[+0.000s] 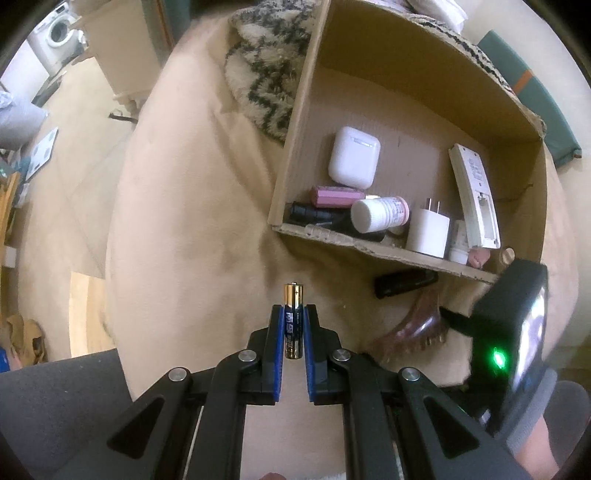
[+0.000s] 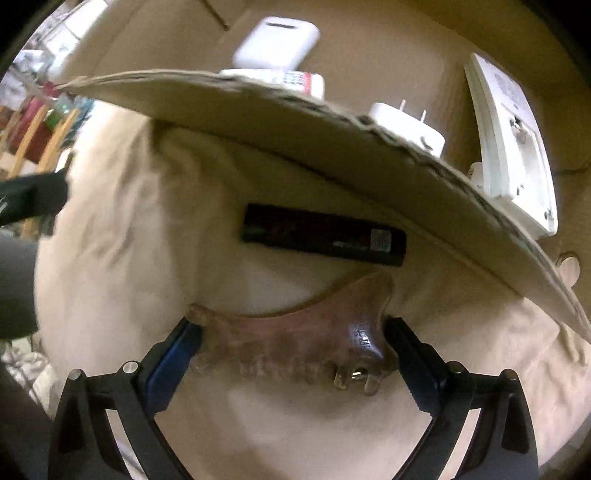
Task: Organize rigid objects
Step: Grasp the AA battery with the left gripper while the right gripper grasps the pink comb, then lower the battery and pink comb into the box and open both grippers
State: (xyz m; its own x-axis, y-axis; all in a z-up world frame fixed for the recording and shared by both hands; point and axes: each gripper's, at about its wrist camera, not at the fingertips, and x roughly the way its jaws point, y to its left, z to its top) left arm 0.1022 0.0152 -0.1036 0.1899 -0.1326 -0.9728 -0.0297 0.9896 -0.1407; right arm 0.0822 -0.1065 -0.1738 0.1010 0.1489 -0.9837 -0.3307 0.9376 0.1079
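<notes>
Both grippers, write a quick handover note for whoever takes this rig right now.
Left gripper: shut on the battery, held upright above the cushion, short of the cardboard box.
Right gripper: fingers at both ends of the brown comb; grip looks closed.
Done: earbud case, pill bottle, charger, remote in the box.
Left: battery, comb, and the black bar beside the box.

Washing machine far left; shaggy patterned rug.
</notes>
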